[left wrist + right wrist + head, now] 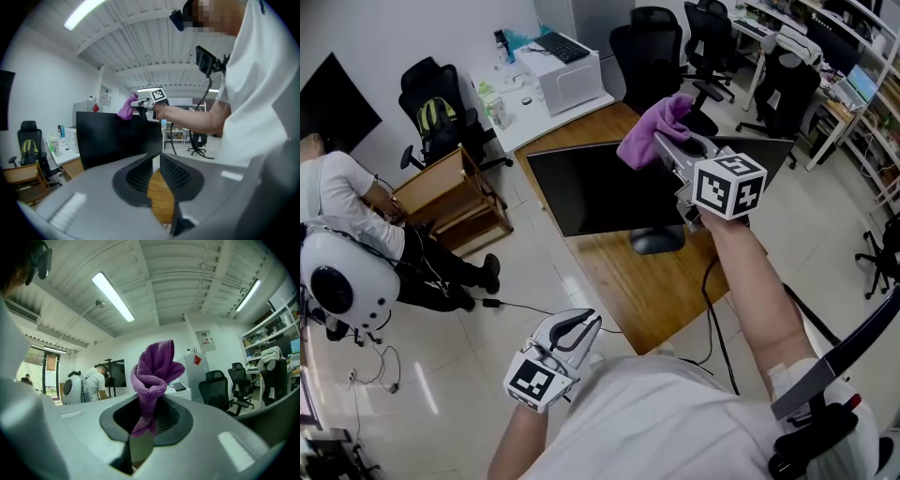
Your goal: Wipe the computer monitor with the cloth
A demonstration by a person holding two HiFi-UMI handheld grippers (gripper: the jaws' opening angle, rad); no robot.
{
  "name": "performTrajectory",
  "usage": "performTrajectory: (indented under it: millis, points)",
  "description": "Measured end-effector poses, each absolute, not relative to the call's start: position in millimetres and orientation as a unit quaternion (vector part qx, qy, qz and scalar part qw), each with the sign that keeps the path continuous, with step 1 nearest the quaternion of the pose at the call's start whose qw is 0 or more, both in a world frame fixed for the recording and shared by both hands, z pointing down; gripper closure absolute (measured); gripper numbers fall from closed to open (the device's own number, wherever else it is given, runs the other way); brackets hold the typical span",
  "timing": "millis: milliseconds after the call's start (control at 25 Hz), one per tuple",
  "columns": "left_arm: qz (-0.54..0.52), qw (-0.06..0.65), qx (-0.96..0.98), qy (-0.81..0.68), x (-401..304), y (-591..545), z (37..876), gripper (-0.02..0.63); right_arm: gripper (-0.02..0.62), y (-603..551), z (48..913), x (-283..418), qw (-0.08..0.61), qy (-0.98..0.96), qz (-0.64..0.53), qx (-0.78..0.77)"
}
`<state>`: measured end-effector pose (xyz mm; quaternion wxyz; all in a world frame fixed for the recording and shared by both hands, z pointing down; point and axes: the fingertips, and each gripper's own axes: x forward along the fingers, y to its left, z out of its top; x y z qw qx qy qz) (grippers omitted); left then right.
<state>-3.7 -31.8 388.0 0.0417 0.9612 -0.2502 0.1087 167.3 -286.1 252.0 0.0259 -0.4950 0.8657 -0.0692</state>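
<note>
A black computer monitor [600,192] stands on a wooden desk [628,281], screen dark. My right gripper [661,141] is raised over the monitor's top edge, right of its middle, and is shut on a bunched purple cloth [652,127]. In the right gripper view the cloth [152,371] sticks up out of the jaws of that gripper [150,404]. My left gripper [586,328] hangs low near my body, off the desk's near corner, shut with nothing in it. The left gripper view looks past its own gripper [156,161] to the monitor [112,136] and the cloth [125,108].
The monitor's stand base [656,241] sits on the desk, with a cable running off the near edge. A white desk [534,117] with a printer and keyboard stands behind. Office chairs [652,42] are at the back. A wooden cabinet [450,197] and a seated person [356,216] are on the left.
</note>
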Motion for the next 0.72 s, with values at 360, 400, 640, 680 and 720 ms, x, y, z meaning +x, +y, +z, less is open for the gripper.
performTrajectory:
  millis: [360,400,640,680,720]
  points:
    - [0.112,0.032,0.964,-0.24,12.9,-39.2,386.9,0.535,0.538,-283.1,252.5,212.5,0.035,0.852,-0.072,-0.517]
    - [0.111,0.029,0.964,-0.239,14.7,-40.4,387.2,0.535,0.538,-282.7,252.7,217.5,0.035,0.85,-0.072,-0.52]
    - [0.116,0.031,0.967,-0.225,33.4,-40.4,388.3,0.535,0.538,-277.5,255.9,253.3,0.038,0.839,-0.071,-0.538]
    - [0.119,0.03,0.967,-0.224,36.3,-41.2,387.9,0.535,0.538,-277.3,255.8,259.7,0.039,0.837,-0.07,-0.541]
    - [0.124,0.031,0.967,-0.221,39.5,-41.6,386.9,0.535,0.538,-276.9,255.6,265.8,0.04,0.835,-0.07,-0.544]
